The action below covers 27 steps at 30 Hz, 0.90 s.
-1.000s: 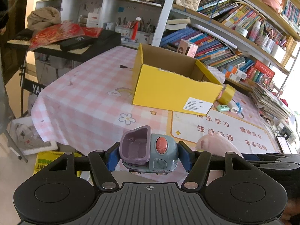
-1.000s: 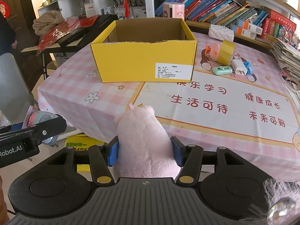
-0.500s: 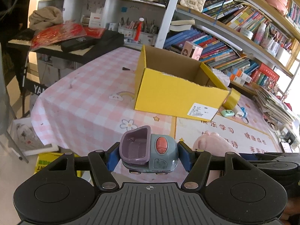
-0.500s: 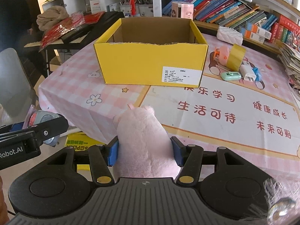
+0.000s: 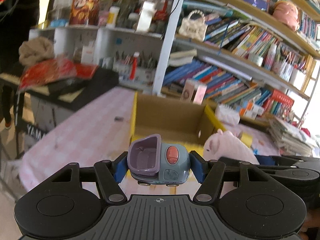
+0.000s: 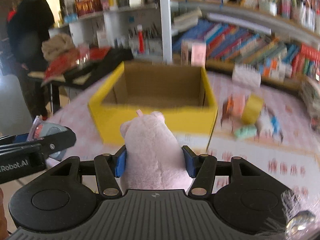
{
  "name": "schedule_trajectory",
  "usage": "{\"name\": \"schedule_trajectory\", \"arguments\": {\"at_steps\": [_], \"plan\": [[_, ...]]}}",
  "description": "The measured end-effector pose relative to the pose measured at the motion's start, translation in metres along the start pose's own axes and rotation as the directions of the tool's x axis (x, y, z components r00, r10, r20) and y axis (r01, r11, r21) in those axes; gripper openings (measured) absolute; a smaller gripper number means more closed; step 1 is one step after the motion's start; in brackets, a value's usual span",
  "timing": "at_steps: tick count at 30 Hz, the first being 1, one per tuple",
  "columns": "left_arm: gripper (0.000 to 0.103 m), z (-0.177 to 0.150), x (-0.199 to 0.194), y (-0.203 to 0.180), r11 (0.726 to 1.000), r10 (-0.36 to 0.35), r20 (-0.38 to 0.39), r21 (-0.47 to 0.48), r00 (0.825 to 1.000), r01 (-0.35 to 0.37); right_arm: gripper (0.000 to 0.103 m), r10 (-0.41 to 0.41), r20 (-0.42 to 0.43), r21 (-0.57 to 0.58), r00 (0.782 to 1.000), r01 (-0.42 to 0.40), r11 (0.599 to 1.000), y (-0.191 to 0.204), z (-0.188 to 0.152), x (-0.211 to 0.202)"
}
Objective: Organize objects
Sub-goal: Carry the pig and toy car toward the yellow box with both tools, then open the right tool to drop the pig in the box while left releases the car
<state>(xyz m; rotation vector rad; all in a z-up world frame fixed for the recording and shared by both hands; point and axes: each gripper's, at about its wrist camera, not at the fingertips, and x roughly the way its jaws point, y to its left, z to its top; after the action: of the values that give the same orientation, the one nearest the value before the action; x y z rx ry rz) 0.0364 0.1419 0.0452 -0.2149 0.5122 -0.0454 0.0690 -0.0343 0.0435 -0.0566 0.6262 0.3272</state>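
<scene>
My left gripper (image 5: 159, 168) is shut on a small blue-grey toy truck (image 5: 160, 162) with a purple bucket and a red button. It holds the truck in the air just before the near wall of an open yellow cardboard box (image 5: 170, 118). My right gripper (image 6: 154, 161) is shut on a pink plush pig (image 6: 153, 150), held in the air in front of the same box (image 6: 154, 100). The box interior looks empty. The pig (image 5: 228, 146) and right gripper show at the right of the left wrist view; the left gripper (image 6: 40, 140) shows at the left of the right wrist view.
The box stands on a pink checked tablecloth (image 5: 84, 132). Right of the box lie a yellow tape roll (image 6: 251, 109), a mint eraser (image 6: 245, 131) and small items. Bookshelves (image 5: 230, 60) line the back. A keyboard stand with red bags (image 5: 50, 76) is at the left; a person (image 6: 30, 30) stands there.
Both grippers have risen and moved forward toward the box, so I now look down into its open top. Both views are motion-blurred. The grips on the truck and the pig are unchanged.
</scene>
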Motion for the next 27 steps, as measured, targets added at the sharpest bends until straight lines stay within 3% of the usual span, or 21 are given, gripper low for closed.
{"name": "schedule_trajectory", "arguments": {"at_steps": [5,12,18,27], "plan": [[0.064,0.024,0.028,-0.016,1.0,0.01,0.046,0.026,0.999,-0.011,0.054,-0.01,0.089,-0.059,0.996,0.015,0.998,-0.015,0.034,0.015],[0.064,0.035,0.064,-0.012,0.996,0.086,0.032,-0.02,0.996,-0.085,0.054,-0.029,0.1,-0.059,0.995,0.035,0.998,-0.046,0.063,0.052],[0.064,0.045,0.099,-0.023,0.995,0.1,0.013,0.009,0.995,-0.1,0.054,0.017,0.07,-0.113,0.997,-0.009,0.994,-0.055,0.072,0.09],[0.064,0.051,0.161,-0.028,0.986,0.147,-0.101,0.091,0.984,-0.138,0.053,0.069,-0.049,-0.301,0.996,-0.08,0.95,-0.044,0.075,0.157]]}}
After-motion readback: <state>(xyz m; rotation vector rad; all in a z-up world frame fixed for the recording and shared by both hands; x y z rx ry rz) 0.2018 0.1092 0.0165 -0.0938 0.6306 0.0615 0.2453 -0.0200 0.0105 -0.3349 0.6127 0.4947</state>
